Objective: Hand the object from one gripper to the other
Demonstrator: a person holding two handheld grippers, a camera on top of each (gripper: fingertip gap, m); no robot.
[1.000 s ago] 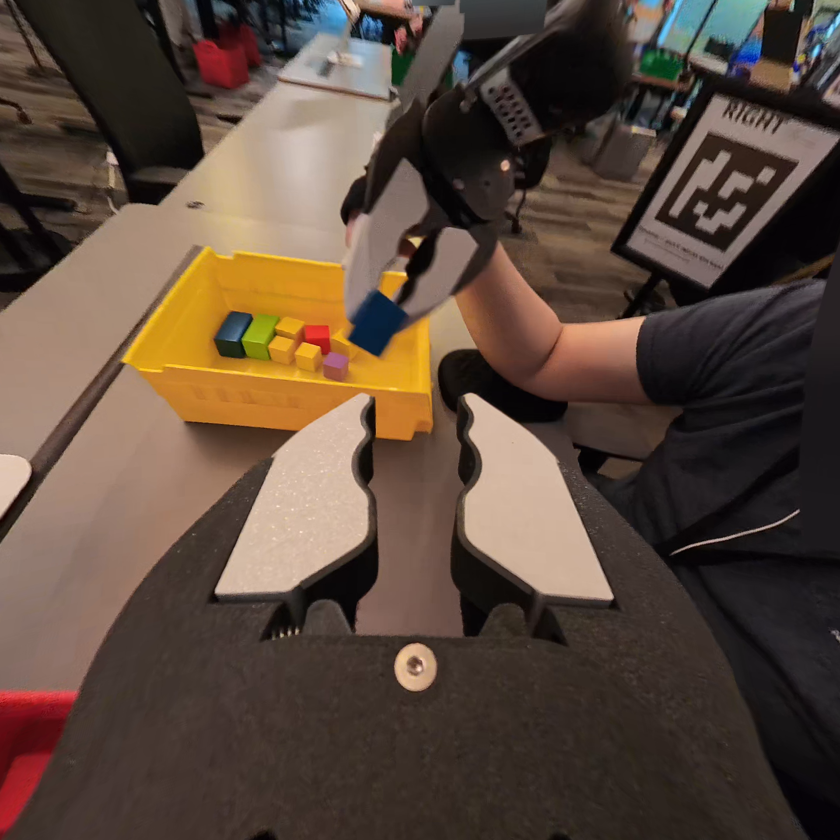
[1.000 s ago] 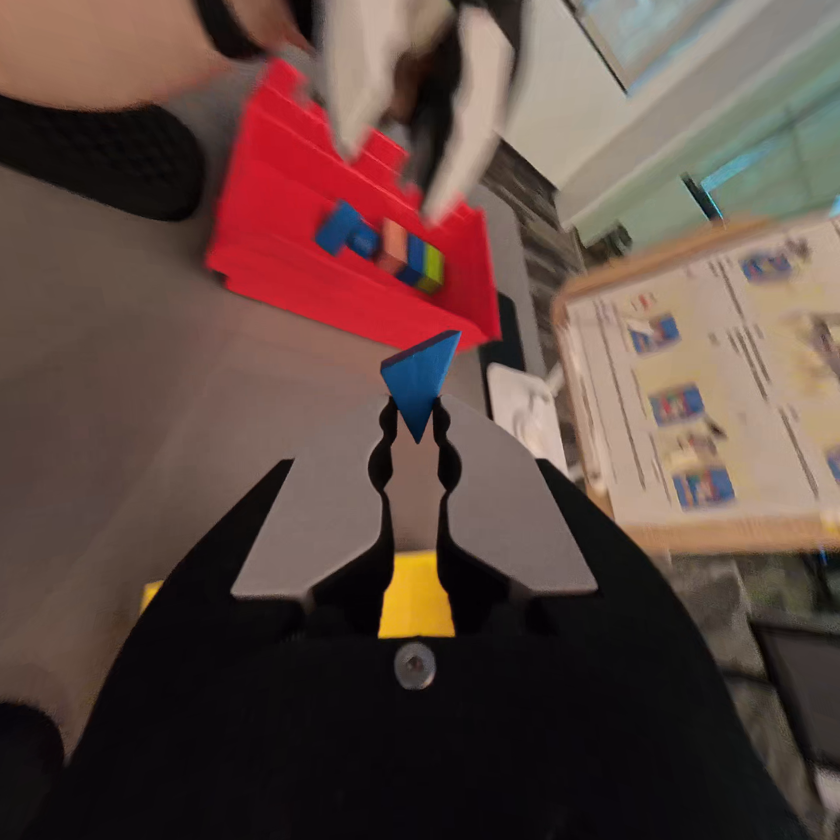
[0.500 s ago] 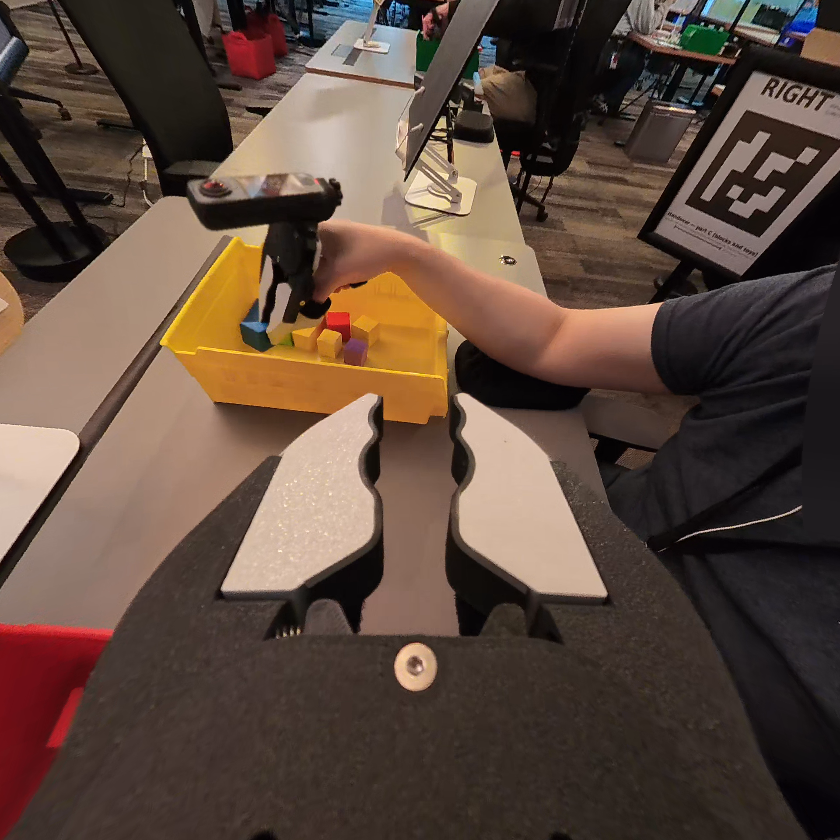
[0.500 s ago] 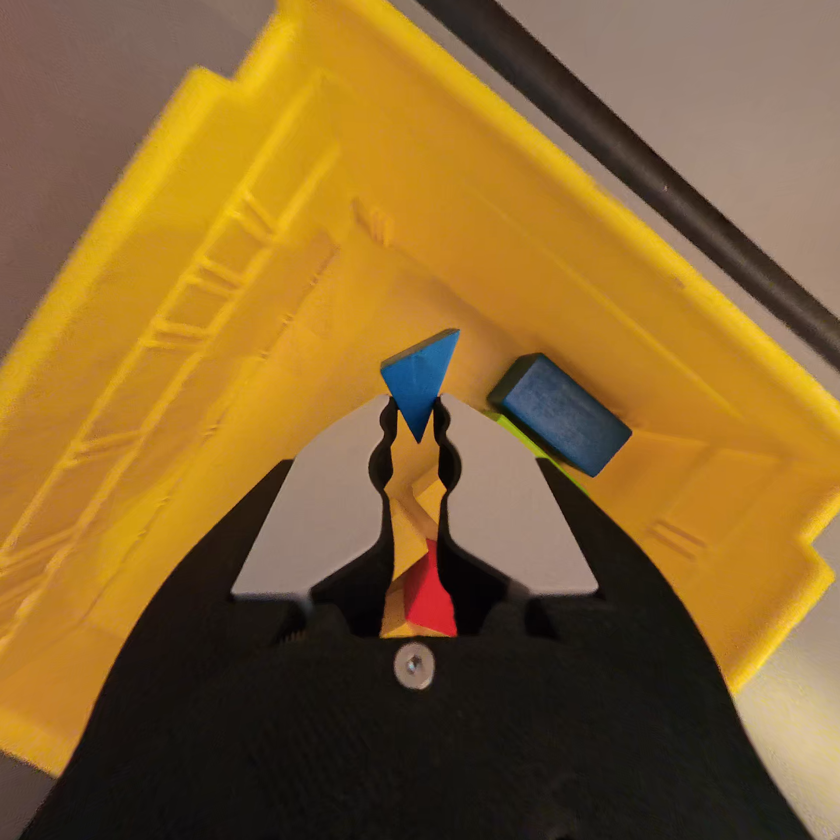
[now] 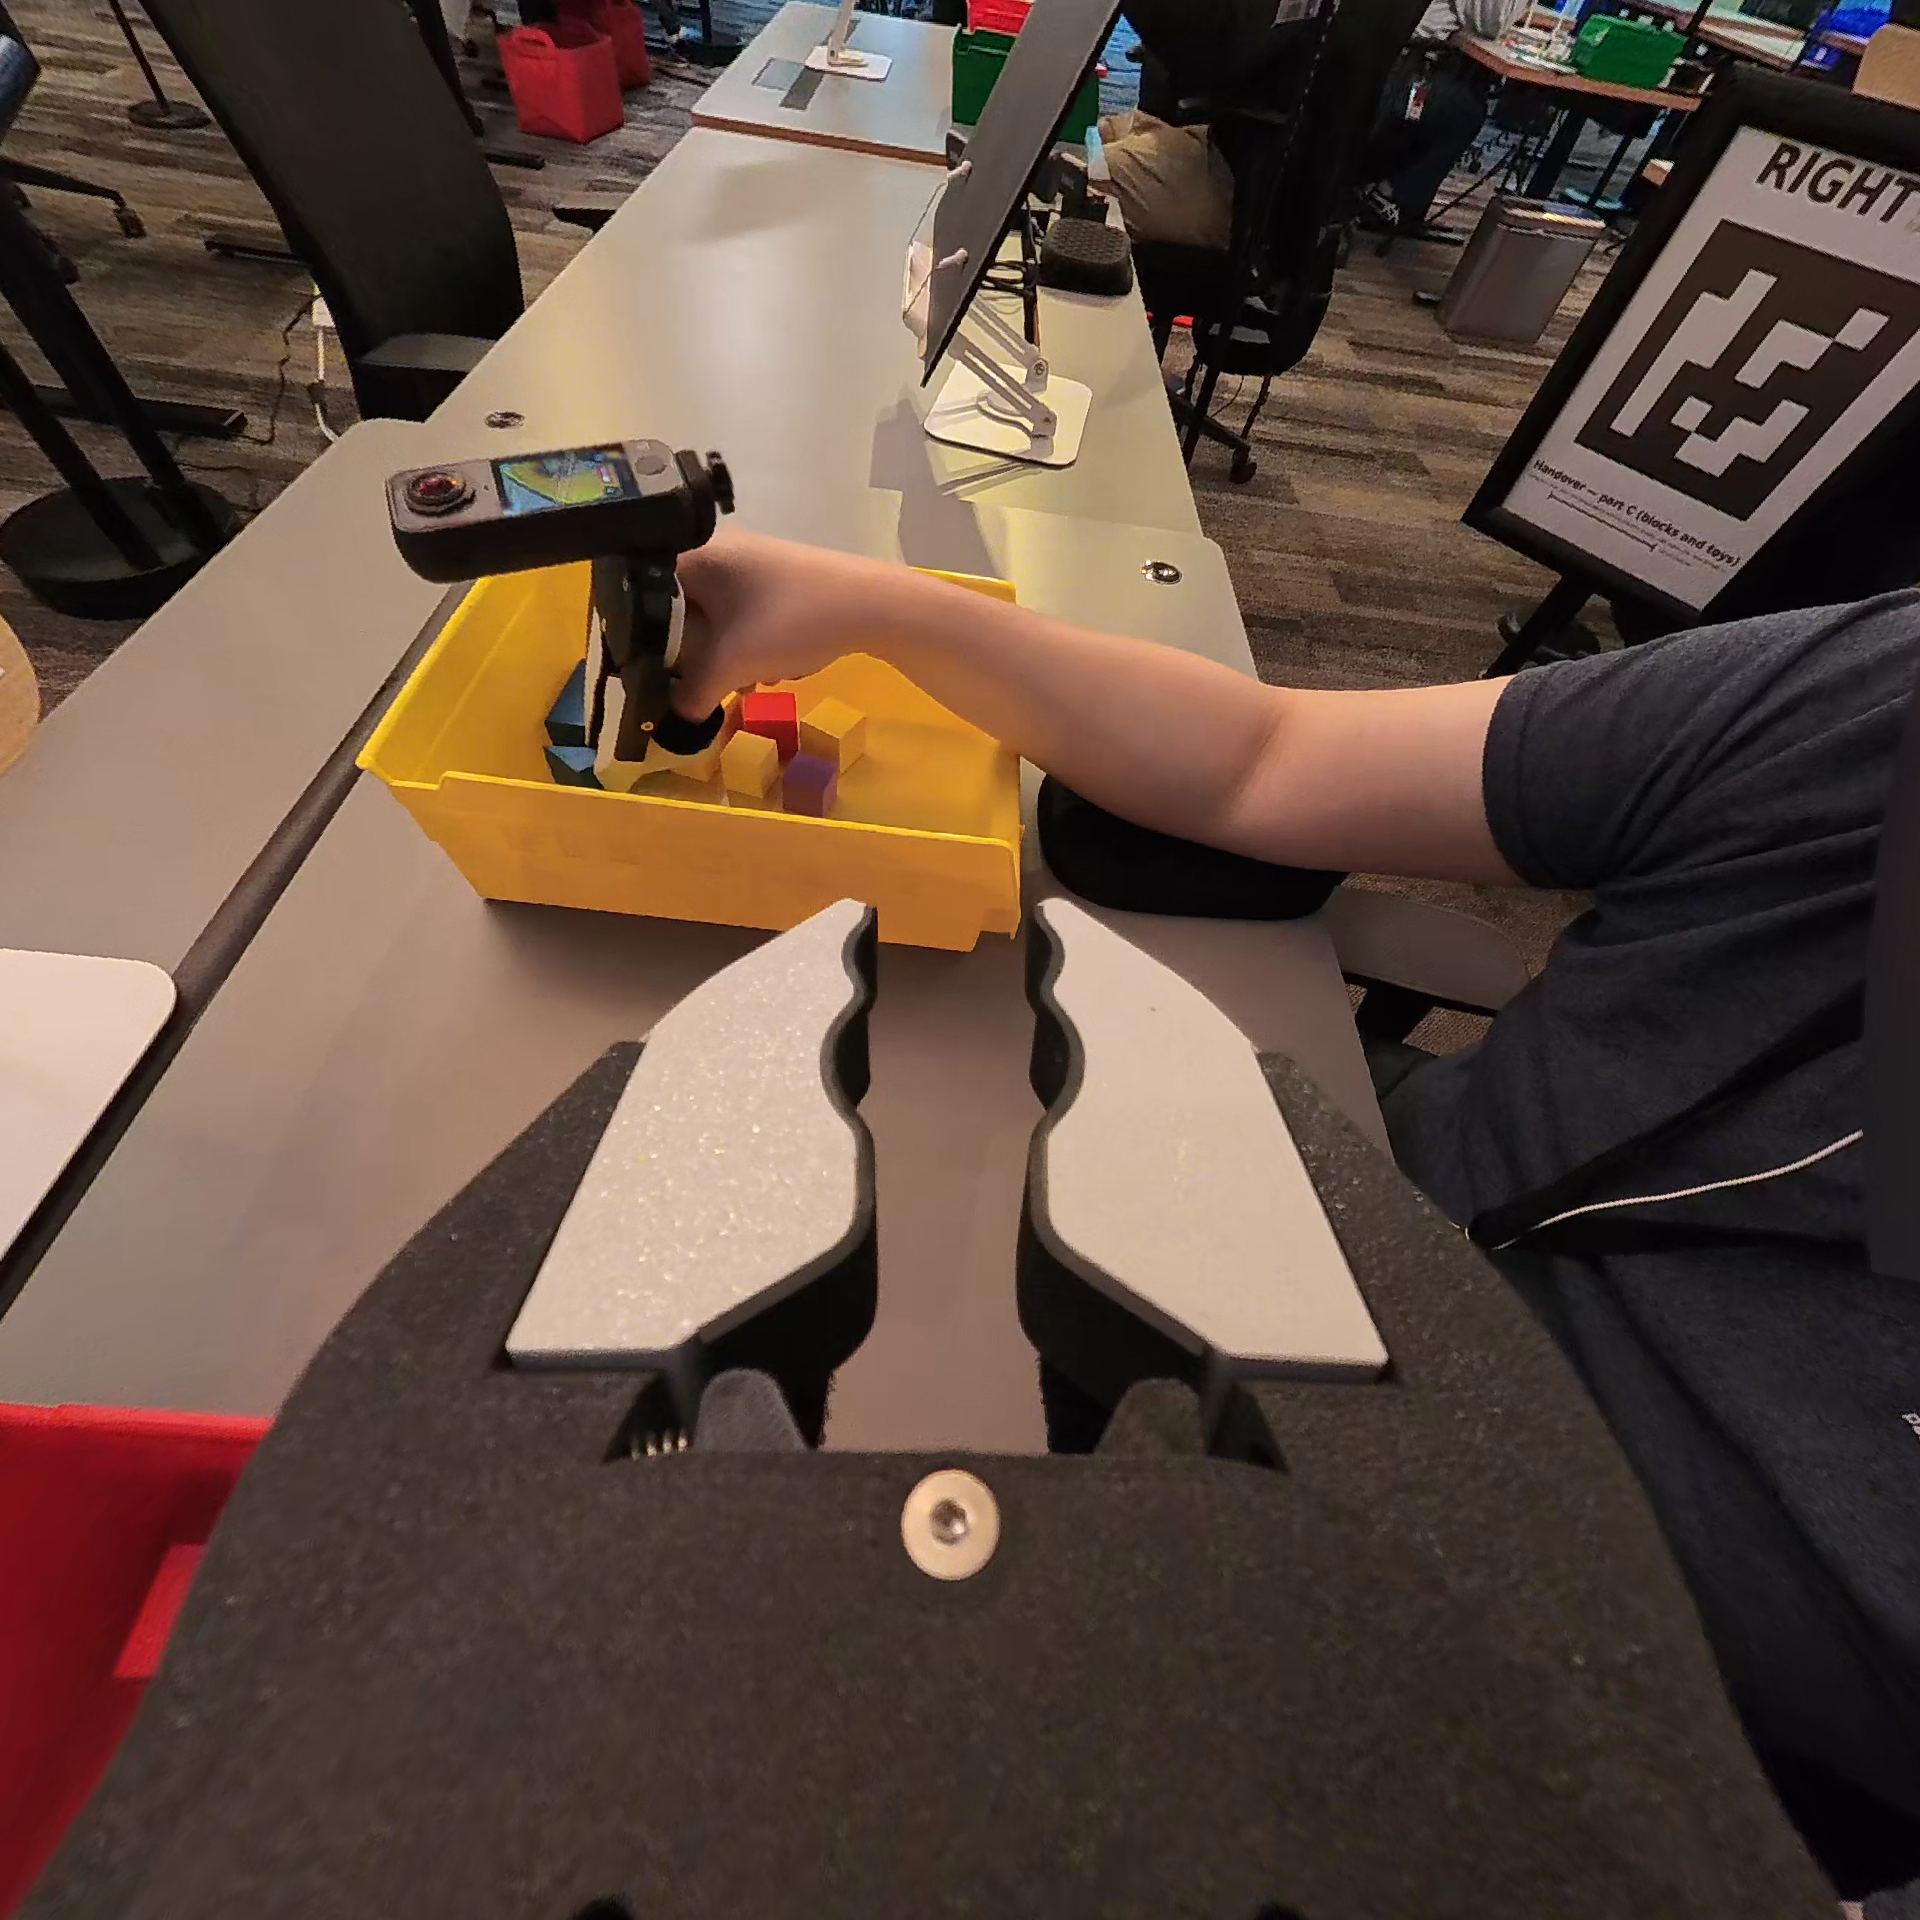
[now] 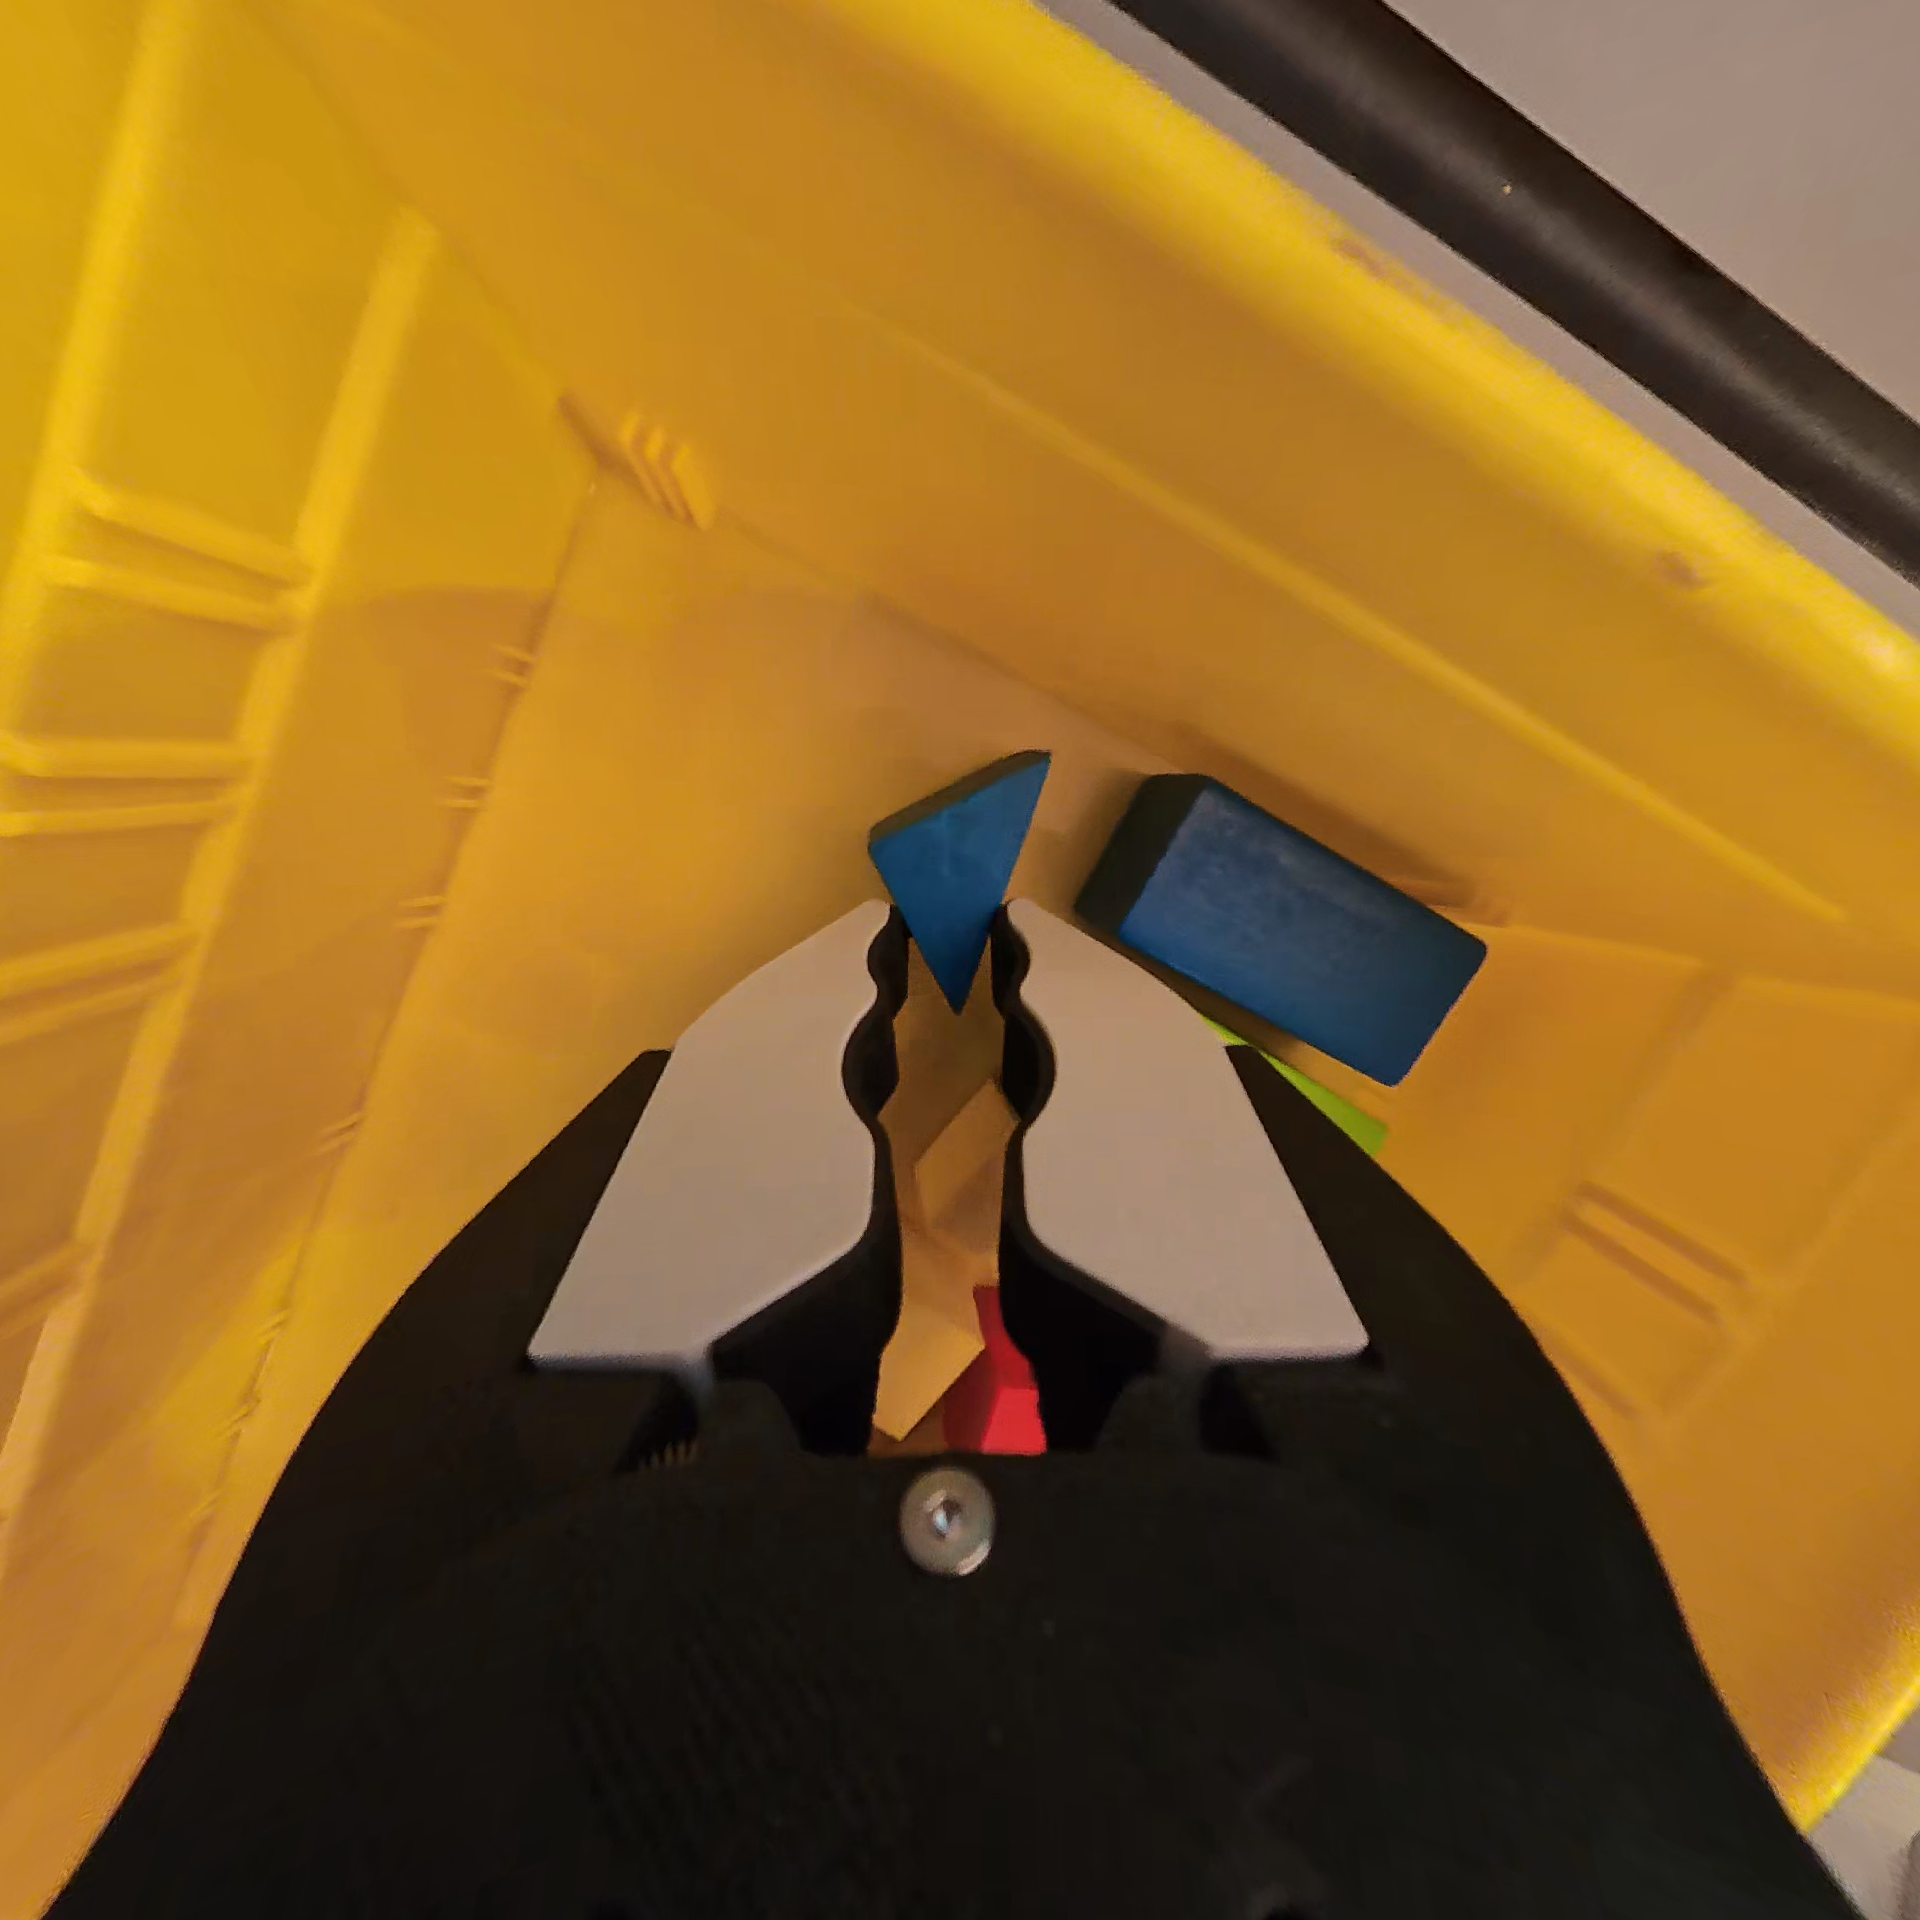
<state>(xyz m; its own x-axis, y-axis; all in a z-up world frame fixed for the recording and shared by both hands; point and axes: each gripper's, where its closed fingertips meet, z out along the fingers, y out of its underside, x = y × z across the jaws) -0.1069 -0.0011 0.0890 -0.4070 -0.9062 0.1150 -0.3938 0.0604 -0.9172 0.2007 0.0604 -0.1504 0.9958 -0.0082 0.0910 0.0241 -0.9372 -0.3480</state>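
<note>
My left tongs [image 5: 948, 940] hung parted and empty above the worktop [image 5: 395, 1039], while my right tongs [image 5: 623, 727] reached down into the yellow bin [image 5: 727, 873] among coloured blocks [image 5: 774, 717].

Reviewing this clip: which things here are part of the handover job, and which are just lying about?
In the job:
- blue triangular block, clamped in the right hand-held gripper
- left hand-held gripper, open and empty
- yellow bin
- red bin

Lying about:
- blue rectangular block
- red cube
- purple cube
- monitor on a stand
</note>
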